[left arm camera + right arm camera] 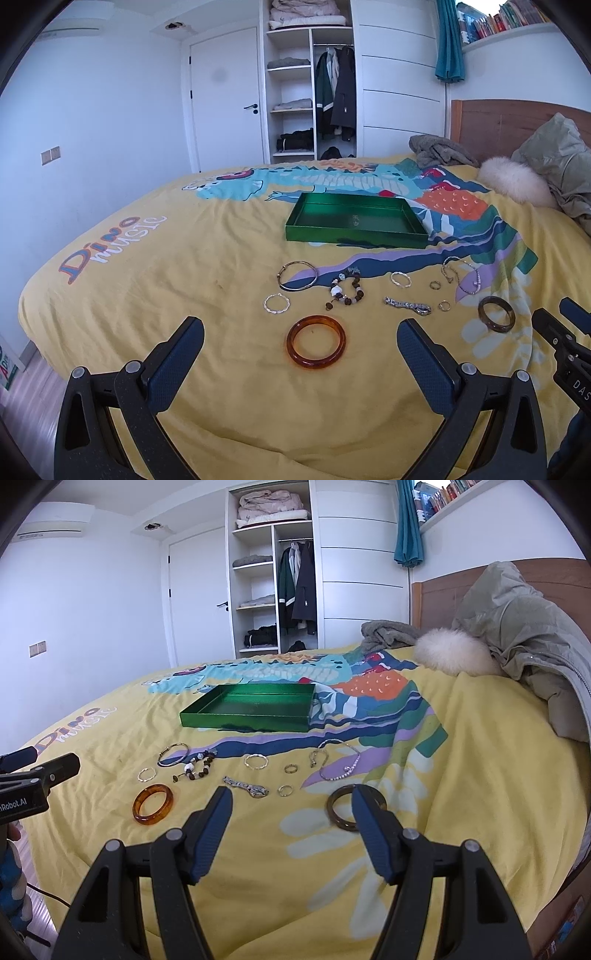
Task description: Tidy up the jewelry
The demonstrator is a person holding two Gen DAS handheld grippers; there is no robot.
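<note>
Several pieces of jewelry lie on the yellow bedspread in front of an empty green tray [356, 236] [245, 720]. An amber bangle [316, 346] [153, 804] lies just ahead of my open, empty left gripper [300, 330]. A dark brown bangle [496, 314] [341, 808] lies at the right finger of my open, empty right gripper [291, 797]. Also there: a beaded bracelet [346, 288], a thin silver bangle [297, 276], a sparkly chain [408, 306] [245, 787], small rings [444, 305] [284, 790] and a chain bracelet [338, 762].
A grey-green jacket with a fur trim [454, 653] and a grey cloth [439, 151] lie by the wooden headboard [498, 122]. The bed's edge drops off at the left and near side. An open wardrobe [310, 92] stands behind the bed.
</note>
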